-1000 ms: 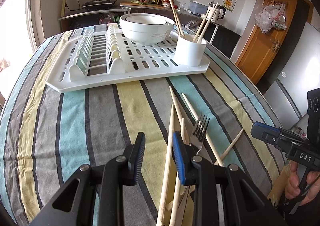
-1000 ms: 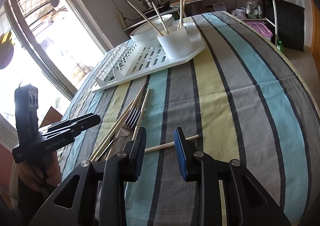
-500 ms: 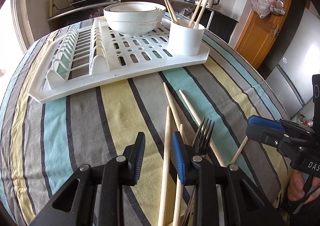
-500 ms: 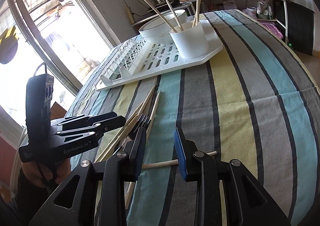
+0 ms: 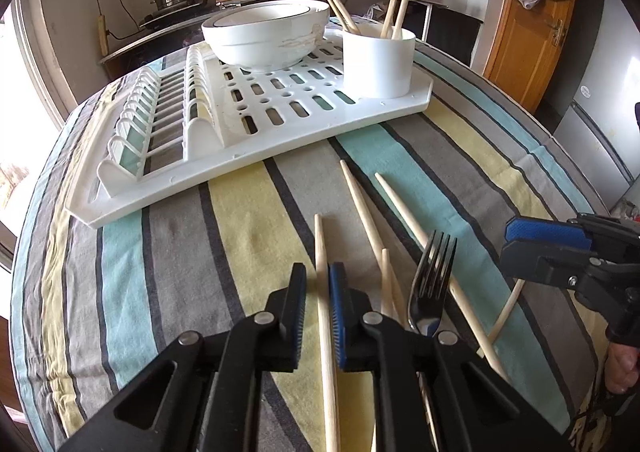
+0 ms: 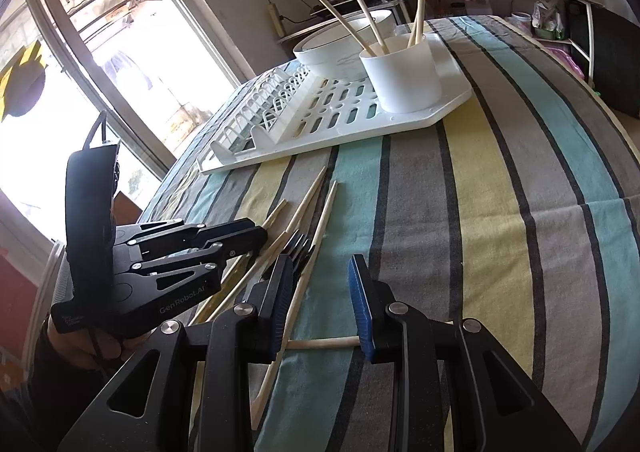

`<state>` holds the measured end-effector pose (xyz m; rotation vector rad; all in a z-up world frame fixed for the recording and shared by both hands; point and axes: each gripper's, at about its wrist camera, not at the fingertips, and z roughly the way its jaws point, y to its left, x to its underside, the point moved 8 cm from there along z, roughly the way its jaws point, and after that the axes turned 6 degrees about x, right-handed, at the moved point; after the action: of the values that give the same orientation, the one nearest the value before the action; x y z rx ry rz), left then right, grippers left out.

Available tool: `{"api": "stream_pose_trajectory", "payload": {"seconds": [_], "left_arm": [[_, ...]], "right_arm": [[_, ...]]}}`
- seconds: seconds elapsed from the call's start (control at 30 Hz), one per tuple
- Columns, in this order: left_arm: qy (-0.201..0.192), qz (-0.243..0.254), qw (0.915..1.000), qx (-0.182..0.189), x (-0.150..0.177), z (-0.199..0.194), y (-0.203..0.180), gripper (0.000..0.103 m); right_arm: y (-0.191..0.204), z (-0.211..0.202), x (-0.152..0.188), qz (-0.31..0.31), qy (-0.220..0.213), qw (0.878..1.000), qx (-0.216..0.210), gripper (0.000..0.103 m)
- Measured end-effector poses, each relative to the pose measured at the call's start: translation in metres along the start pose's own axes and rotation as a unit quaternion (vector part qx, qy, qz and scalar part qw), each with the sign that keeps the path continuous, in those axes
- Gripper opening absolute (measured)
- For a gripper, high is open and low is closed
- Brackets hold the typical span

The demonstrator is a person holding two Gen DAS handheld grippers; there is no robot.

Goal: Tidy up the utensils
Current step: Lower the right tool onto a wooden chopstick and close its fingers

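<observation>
Several wooden chopsticks and a black fork (image 5: 434, 272) lie loose on the striped tablecloth. My left gripper (image 5: 318, 276) points down at them, its jaws closing on the leftmost chopstick (image 5: 321, 248), which runs lengthwise between the pads. The right wrist view shows the left gripper (image 6: 260, 236) low over the pile. My right gripper (image 6: 320, 272) stands open just above a short chopstick (image 6: 320, 342) that lies crosswise under its jaws. Its blue-padded tips (image 5: 508, 240) enter the left wrist view from the right. A white utensil cup (image 5: 378, 64) holds several upright chopsticks.
A white dish rack (image 5: 280, 124) spans the far half of the table, with a white bowl (image 5: 264, 32) and the cup on it. A counter with a pot, bottles and a kettle stands behind. A hand (image 6: 80, 348) holds the left gripper.
The left jaws have narrowed from wide apart to pinching the leftmost chopstick, after sliding forward over the pile. The right gripper has crept toward the crosswise chopstick, jaws unchanged.
</observation>
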<state>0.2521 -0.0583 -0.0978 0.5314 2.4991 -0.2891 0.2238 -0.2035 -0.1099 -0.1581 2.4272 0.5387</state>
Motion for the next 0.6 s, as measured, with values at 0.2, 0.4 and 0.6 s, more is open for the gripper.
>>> {"api": "stream_pose_trajectory", "payload": {"seconds": [0.2,0.4,0.6], "left_arm": [[-0.003,-0.012,0.9999,0.004,0.004,-0.005,0.011,0.007],[-0.008,-0.017,0.9998,0.011,0.006,-0.006,0.013,0.007],[-0.009,-0.019,0.9997,0.015,0.005,-0.006,0.013,0.007]], "right_arm": [[0.004,0.019,-0.004,-0.02,0.024,0.999,-0.012,0.03],[0.008,0.028,-0.007,-0.029,0.032,0.999,-0.027,0.03],[0.015,0.031,-0.007,-0.046,0.037,0.997,-0.043,0.03]]}}
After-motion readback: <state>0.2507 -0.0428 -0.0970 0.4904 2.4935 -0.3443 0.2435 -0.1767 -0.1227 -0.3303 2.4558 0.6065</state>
